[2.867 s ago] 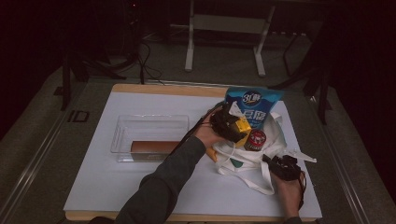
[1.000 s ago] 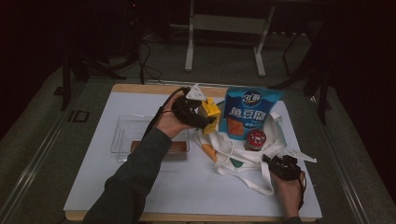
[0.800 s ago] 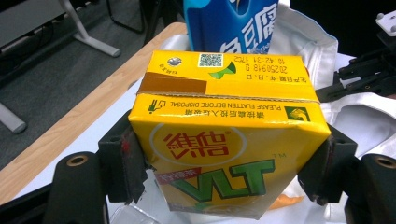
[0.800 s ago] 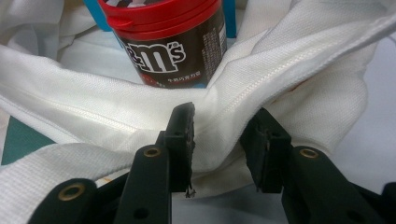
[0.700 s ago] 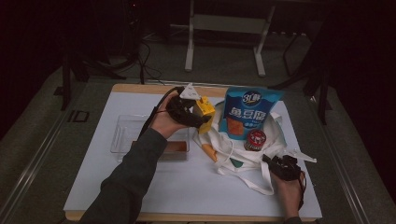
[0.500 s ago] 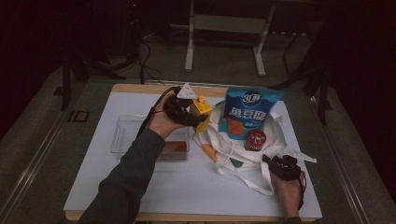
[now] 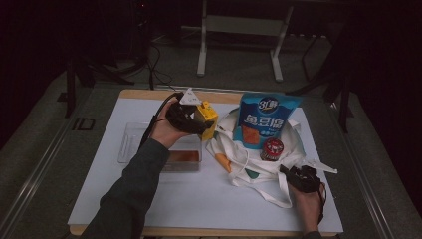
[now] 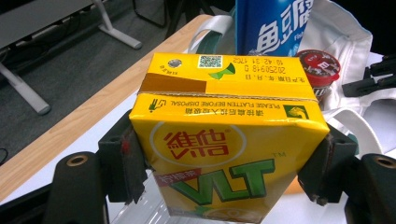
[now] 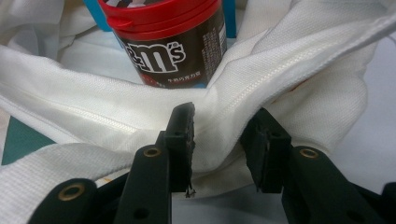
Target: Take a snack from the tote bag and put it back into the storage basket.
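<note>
The left gripper [image 7: 199,121] holds a yellow carton [image 8: 224,140] by its two side walls, the black pads [image 8: 122,161] pressed flat against them, so the jaws stand wide but clamped on it. In the high view the carton [image 7: 207,118] hangs in the air above the right end of a clear tray [image 7: 130,144], just left of a white bag [image 7: 259,172] that lies spread on the table [image 7: 209,199]. A brown block [image 7: 180,156] lies in the tray under the left hand [image 7: 166,132]. On the bag stand a blue pouch [image 7: 267,119] and, just in front of it, a small red-lidded jar [image 7: 272,148]. The right gripper [image 7: 298,177] sits at the bag's near right edge; in its own view its jaws are closed on a fold of the white cloth [image 9: 219,135], which bunches between the pads [image 9: 183,140], and the jar [image 9: 173,42] stands close behind that fold.
</note>
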{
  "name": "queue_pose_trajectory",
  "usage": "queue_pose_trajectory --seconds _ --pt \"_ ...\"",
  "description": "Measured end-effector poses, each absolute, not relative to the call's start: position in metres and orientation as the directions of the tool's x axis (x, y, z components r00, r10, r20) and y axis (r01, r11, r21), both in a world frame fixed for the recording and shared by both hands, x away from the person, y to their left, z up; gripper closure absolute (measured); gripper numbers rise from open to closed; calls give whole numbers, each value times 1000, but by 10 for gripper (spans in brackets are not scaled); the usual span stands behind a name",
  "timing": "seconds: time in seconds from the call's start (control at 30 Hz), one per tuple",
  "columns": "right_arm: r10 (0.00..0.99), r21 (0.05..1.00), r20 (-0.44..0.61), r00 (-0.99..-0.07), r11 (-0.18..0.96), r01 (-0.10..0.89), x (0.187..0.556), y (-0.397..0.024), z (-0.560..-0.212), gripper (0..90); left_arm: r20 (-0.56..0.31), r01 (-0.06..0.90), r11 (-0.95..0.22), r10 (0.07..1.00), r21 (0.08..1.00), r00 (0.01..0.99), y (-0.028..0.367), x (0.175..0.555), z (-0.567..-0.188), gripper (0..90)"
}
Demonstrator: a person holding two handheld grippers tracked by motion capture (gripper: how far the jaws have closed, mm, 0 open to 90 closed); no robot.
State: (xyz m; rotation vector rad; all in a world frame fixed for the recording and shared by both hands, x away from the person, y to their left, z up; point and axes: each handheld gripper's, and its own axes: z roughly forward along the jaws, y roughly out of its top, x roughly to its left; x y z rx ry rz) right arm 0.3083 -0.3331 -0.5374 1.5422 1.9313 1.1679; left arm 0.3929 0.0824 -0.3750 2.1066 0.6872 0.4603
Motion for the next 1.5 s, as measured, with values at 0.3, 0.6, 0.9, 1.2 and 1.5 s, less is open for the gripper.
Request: queue_pose_trajectory --seconds 0.3,0.6,0.9,1.2,1.5 --pt "934 803 181 -308 40 594 308 -333 -537 640 80 317 -484 637 816 767 89 391 -378 283" --pt "934 804 178 -309 43 593 308 -333 -537 641 82 328 -479 654 814 752 97 390 -381 283" --pt "934 803 181 -308 40 594 308 -333 -537 640 88 341 -490 661 802 745 102 390 -387 283" --pt "934 803 180 -309 42 594 308 -333 -537 640 70 363 -472 680 803 730 110 390 -395 283" --pt "934 804 181 -308 40 594 308 -333 -537 640 63 383 -466 696 798 716 116 390 -401 283"
